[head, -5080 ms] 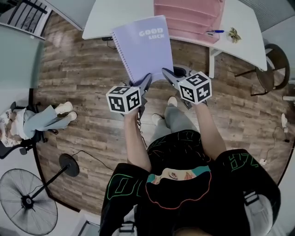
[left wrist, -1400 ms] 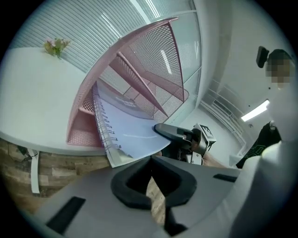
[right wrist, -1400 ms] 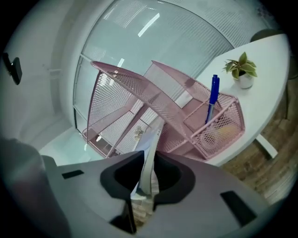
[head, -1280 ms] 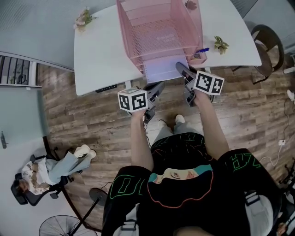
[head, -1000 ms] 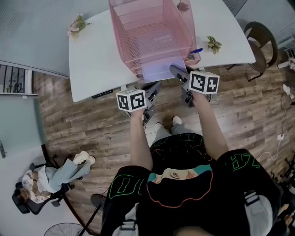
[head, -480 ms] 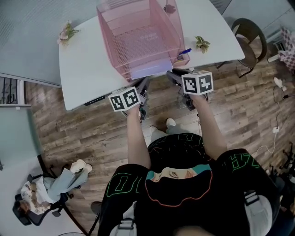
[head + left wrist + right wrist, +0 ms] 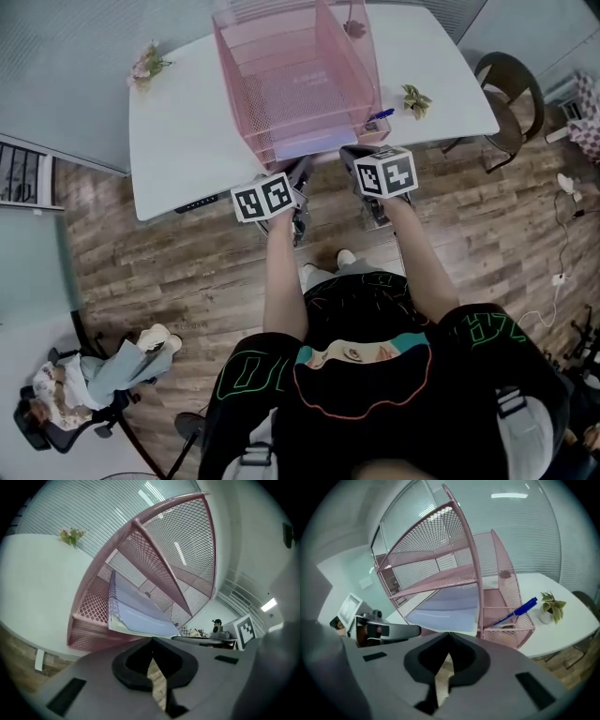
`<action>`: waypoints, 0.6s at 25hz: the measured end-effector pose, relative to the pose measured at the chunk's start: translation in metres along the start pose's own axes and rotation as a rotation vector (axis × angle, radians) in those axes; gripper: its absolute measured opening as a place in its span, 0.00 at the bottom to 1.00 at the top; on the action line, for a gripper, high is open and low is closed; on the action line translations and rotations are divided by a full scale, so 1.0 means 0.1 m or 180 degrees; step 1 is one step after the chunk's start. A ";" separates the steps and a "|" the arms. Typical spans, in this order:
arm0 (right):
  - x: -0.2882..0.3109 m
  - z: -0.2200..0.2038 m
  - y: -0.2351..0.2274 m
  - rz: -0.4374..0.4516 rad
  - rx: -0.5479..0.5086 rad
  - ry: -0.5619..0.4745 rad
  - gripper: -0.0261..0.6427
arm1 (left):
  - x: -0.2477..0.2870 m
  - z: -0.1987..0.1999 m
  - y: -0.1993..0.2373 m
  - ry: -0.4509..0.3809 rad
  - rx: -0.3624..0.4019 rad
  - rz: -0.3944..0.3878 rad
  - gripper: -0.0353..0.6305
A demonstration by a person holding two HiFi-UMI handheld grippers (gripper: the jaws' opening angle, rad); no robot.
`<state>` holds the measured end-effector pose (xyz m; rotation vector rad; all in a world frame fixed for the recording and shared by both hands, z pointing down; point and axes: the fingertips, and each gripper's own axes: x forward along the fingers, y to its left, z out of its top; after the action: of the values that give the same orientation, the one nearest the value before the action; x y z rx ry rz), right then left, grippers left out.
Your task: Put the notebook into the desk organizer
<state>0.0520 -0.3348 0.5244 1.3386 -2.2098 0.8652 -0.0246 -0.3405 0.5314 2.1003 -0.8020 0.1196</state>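
Notebook (image 7: 305, 145) in desk organizer (image 7: 352, 66) tray; pen (image 7: 516, 612) in cup (image 7: 511, 634); left gripper (image 7: 151, 640), just-closed right gripper (image 7: 449, 633) pressed together

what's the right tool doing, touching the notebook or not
Cannot tell. In the right gripper view the right tool, jaws just closed on nothing, has its tips overlapping the near edge of the notebook; neither gap nor press shows plainly.

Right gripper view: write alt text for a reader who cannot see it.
A lilac notebook lies in the bottom tray of a pink mesh organizer on a white table, a blue pen in its side cup. In front, the right gripper has just closed its jaws on nothing; the left gripper shows at the left.
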 end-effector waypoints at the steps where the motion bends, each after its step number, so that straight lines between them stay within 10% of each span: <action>1: 0.03 0.01 -0.03 -0.0060 -0.0051 -0.0027 0.04 | 0.00 0.00 -0.01 -0.0030 0.0036 0.0061 0.04; 9: 0.05 0.14 -0.07 -0.0219 -0.0165 -0.0195 0.04 | -0.14 0.10 -0.22 -0.0221 0.0196 -0.0103 0.04; 15: -0.27 0.39 0.19 0.0149 -0.0358 -0.0617 0.04 | -0.50 0.48 -0.65 -0.0703 0.0794 -0.0439 0.05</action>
<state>0.0465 -0.3384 0.4734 1.3725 -2.4065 0.6395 -0.0357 -0.3241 0.4389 2.4286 -0.8013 -0.0935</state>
